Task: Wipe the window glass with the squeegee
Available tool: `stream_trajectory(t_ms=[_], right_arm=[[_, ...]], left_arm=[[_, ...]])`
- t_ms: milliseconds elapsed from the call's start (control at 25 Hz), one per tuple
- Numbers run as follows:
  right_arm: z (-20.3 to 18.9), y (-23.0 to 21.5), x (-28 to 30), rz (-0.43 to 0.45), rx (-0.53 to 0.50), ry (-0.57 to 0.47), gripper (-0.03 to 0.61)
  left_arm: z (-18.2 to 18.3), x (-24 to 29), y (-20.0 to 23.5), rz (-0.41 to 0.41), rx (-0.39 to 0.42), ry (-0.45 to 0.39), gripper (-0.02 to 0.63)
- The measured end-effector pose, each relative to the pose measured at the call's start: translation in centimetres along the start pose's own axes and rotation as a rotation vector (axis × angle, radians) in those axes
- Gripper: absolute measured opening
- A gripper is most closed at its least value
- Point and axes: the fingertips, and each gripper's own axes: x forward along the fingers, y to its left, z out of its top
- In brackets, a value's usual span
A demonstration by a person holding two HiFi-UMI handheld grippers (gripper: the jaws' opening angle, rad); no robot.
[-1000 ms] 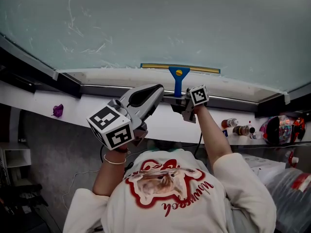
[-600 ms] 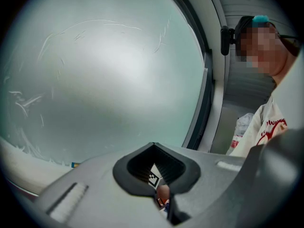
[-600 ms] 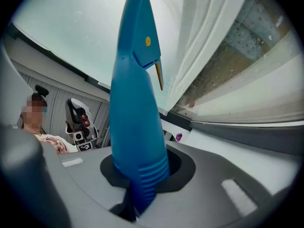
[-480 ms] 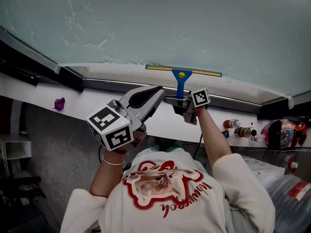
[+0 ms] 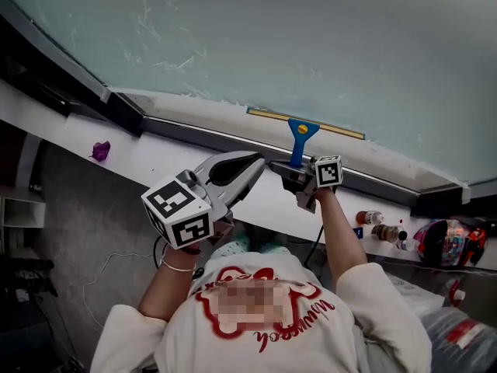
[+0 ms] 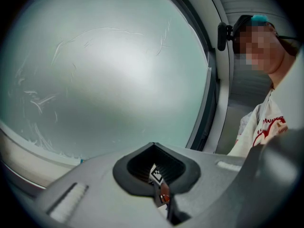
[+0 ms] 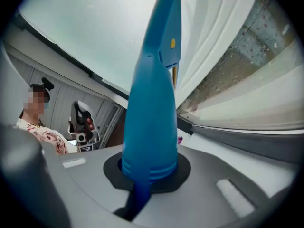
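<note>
Squeegee clamped at the foot of the window glass.
Head view: the right gripper [image 5: 293,169], jaws just closing onto the blue handle, holds the squeegee [image 5: 300,134] blade-up, its blade lying along the lower edge of the window glass [image 5: 311,45]; small bottles [image 5: 380,225] stand on the ledge to the right. Left gripper view: the left gripper [image 6: 156,170] has its jaws together, empty. Right gripper view: the handle points up at the glass.
</note>
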Motion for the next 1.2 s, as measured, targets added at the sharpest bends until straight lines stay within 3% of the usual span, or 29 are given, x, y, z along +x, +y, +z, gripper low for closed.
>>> stream_trajectory(t_ms=[80, 240, 360, 680, 840, 1040, 1200], right_arm=[[0.0, 1.6, 0.0, 0.017, -0.001, -0.025, 0.023], [-0.7, 4.2, 0.5, 0.026, -0.089, 0.067, 0.023], [-1.1, 6.8, 1.5, 0.032, -0.142, 0.086, 0.023], [1.2, 13.5, 6.2, 0.021, -0.252, -0.035, 0.023], [3.1, 16.2, 11.8, -0.019, -0.296, -0.13, 0.023], [6.2, 18.7, 19.2, 0.01, -0.36, -0.208, 0.023], [7.3, 20.5, 21.2, -0.002, -0.397, -0.212, 0.023]], left_arm=[[-0.8, -1.0, 0.2, 0.012, -0.015, -0.002, 0.0], [-1.5, -3.6, 1.3, 0.097, -0.029, -0.029, 0.0], [-1.5, -5.6, 2.3, 0.118, -0.036, -0.062, 0.0], [1.5, -9.0, 7.5, -0.035, 0.012, -0.106, 0.0], [2.3, -13.2, 10.7, -0.13, 0.015, -0.058, 0.0], [4.2, -17.8, 16.7, -0.157, 0.031, -0.02, 0.0], [6.0, -18.4, 18.0, -0.199, 0.051, -0.01, 0.0]])
